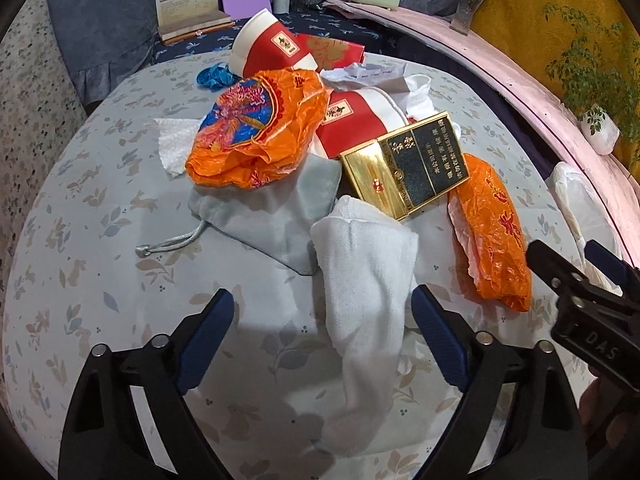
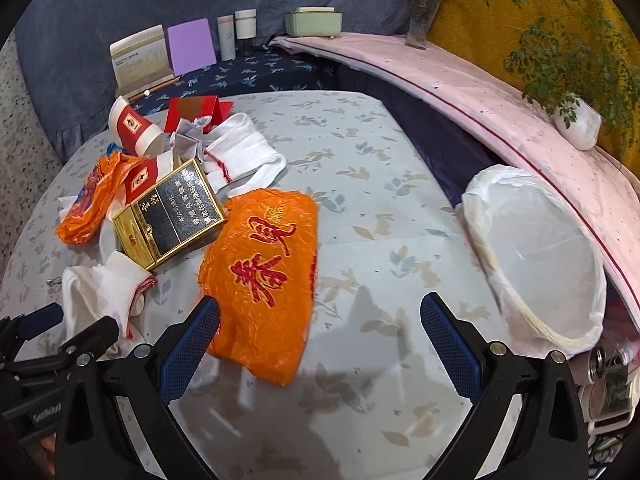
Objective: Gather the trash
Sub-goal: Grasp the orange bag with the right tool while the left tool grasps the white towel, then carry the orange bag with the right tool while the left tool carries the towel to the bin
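Note:
A pile of trash lies on the floral cloth table [image 1: 80, 240]: two orange plastic wrappers [image 1: 256, 136] [image 2: 264, 276], a gold and black box [image 1: 412, 168] [image 2: 168, 216], red and white paper cups [image 1: 264, 46] [image 2: 132, 124], white socks [image 1: 368, 280] [image 2: 240, 152] and a grey drawstring pouch [image 1: 272, 216]. My left gripper [image 1: 322, 340] is open, its fingers either side of a white sock. My right gripper [image 2: 320, 344] is open and empty beside the nearer orange wrapper. It also shows at the right of the left wrist view [image 1: 576, 264]. A bin lined with a white bag [image 2: 536, 256] stands at the table's right edge.
A curved pink ledge [image 2: 480, 92] runs along the right with potted plants [image 2: 576, 120] and a vase. At the back stand a purple card [image 2: 190, 46], a booklet, two white bottles [image 2: 236, 32] and a green box [image 2: 314, 22]. A red envelope [image 2: 192, 114] lies behind the pile.

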`<action>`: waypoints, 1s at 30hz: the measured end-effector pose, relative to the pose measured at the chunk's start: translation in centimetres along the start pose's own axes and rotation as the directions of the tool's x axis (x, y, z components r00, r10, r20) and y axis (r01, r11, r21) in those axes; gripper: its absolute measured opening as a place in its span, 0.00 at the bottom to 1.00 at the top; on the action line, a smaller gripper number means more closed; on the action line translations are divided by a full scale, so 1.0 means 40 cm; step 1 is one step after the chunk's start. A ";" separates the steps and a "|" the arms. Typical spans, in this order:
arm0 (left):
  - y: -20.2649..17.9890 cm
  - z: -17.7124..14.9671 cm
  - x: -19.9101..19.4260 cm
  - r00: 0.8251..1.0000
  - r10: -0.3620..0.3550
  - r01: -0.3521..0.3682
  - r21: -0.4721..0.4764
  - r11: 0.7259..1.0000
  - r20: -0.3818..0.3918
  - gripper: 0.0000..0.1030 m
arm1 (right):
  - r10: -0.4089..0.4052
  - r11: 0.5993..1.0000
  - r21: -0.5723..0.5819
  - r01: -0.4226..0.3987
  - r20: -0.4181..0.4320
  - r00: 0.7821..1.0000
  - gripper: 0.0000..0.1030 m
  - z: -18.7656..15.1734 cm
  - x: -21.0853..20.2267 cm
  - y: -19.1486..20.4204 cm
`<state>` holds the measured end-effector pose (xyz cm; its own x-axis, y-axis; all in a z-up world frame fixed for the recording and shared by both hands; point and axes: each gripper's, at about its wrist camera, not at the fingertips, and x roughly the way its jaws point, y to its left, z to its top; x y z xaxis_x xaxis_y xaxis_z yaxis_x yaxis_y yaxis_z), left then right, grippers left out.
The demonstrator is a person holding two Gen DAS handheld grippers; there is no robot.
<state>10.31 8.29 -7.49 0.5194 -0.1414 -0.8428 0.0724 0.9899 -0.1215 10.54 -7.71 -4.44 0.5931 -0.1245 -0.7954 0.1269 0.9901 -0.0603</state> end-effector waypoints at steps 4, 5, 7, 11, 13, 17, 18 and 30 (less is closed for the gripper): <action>0.007 0.000 0.021 0.999 -0.029 0.029 -0.012 1.000 -0.028 0.66 | 0.010 1.000 -0.011 -0.010 -0.019 1.000 0.93 0.006 0.037 0.027; 0.009 0.000 0.024 0.999 -0.035 0.035 -0.012 0.999 -0.032 0.63 | 0.012 1.000 -0.016 -0.012 -0.024 1.000 0.93 0.007 0.047 0.035; 0.007 -0.001 0.025 0.999 -0.041 0.041 -0.006 0.999 -0.032 0.59 | 0.018 1.000 -0.019 -0.018 -0.036 0.999 0.91 0.007 0.063 0.044; 0.003 -0.001 0.024 0.997 -0.068 0.068 0.004 0.998 -0.036 0.48 | 0.057 0.998 -0.011 -0.058 -0.066 0.996 0.78 -0.003 0.091 0.054; -0.001 -0.004 0.024 0.995 -0.087 0.088 0.010 0.996 -0.043 0.39 | 0.088 0.996 -0.004 -0.089 -0.073 0.993 0.64 -0.011 0.097 0.057; -0.012 -0.008 0.016 0.992 -0.113 0.114 0.019 0.993 -0.052 0.24 | 0.109 0.994 0.002 -0.109 -0.056 0.993 0.44 -0.018 0.083 0.057; -0.015 -0.009 0.012 0.992 -0.116 0.117 0.019 0.993 -0.050 0.22 | 0.117 0.993 0.009 -0.117 -0.052 0.992 0.36 -0.019 0.077 0.054; -0.085 -0.002 -0.077 0.988 -0.156 0.154 0.079 0.985 0.012 0.12 | 0.115 0.990 0.076 -0.120 0.060 0.992 0.23 -0.017 -0.039 -0.042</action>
<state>8.39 5.35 -4.54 0.5123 -0.2937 -0.8070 0.2189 0.9533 -0.2080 8.86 -9.14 -3.49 0.6503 -0.0132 -0.7596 0.1153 0.9900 0.0815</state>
